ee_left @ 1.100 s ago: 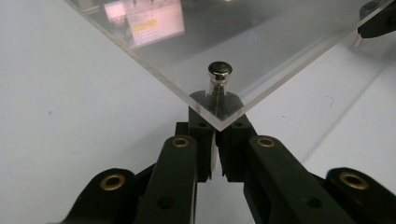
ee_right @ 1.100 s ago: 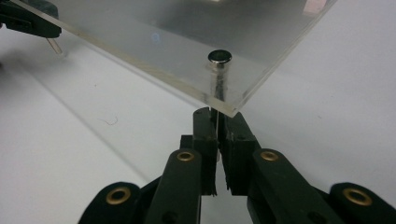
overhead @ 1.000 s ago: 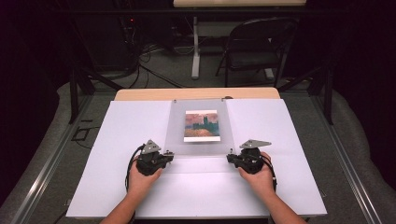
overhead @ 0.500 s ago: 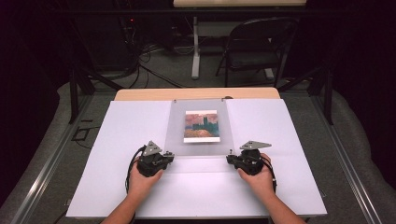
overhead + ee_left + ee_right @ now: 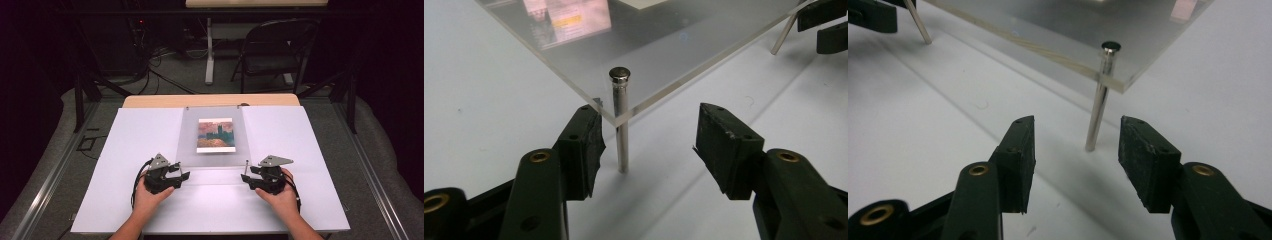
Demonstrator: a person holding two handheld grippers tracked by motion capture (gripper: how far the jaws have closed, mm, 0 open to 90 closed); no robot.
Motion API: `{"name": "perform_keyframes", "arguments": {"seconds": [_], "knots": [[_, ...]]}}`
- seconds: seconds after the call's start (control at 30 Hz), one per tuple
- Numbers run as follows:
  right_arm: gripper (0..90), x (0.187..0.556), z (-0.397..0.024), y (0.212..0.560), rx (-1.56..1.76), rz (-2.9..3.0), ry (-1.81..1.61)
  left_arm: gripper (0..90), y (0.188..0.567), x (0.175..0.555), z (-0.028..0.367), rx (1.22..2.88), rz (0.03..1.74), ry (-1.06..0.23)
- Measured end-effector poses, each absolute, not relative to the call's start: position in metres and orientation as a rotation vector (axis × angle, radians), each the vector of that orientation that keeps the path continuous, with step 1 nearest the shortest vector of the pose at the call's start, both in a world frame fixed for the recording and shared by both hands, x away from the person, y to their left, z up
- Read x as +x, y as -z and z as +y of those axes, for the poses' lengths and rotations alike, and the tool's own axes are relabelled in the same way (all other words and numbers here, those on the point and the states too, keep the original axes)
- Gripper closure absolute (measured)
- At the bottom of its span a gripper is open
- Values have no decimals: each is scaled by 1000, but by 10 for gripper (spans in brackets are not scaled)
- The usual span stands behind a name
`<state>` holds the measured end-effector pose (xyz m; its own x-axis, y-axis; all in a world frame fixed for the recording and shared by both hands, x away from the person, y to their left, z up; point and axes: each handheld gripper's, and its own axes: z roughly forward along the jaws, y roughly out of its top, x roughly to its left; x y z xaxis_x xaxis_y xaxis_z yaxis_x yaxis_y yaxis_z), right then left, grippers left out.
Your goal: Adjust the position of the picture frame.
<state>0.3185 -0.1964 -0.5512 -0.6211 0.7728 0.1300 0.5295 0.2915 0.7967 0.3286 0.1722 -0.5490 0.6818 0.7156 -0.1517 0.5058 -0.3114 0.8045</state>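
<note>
Nearest the person, two hands come in over the front edge of the white tabletop, each holding a tool. The left tool sits at the near left corner of a clear acrylic panel; the right tool sits at the near right corner of the same panel.

Left tool: its jaws have just been opening and now stand wide apart. In the left gripper view a metal pin with a rounded cap stands upright in the gap between them, closer to the left-hand jaw, with clear space on both sides. Neither pad presses on it. The pin passes through the panel's corner and its foot rests on the tabletop.

Right tool: its jaws have likewise just been opening and stand wide. In the right gripper view a second metal pin stands just beyond the jaw tips, in line with the gap and untouched. It carries the panel's other near corner.

The panel is raised off the tabletop on these pins, near the middle of the tabletop, extending away from the tools. A small printed picture lies under its far half.

Beyond the tabletop, a folding chair stands on the floor, with cables to its left.
</note>
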Motion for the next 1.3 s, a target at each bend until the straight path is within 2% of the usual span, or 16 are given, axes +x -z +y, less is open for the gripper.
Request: {"name": "perform_keyframes", "arguments": {"seconds": [0.27,0.73,1.07,1.3], "knots": [[477,303,-202,538,1152,2270,-1257,395,543,315,181,1979,943,-319],[453,286,-210,536,1164,2263,-1287,371,534,300,193,1964,947,-314],[389,288,-228,526,1217,2243,-1301,370,523,300,203,1906,968,-306],[392,301,-240,515,1218,2231,-1249,370,516,309,206,1905,956,-325]]}}
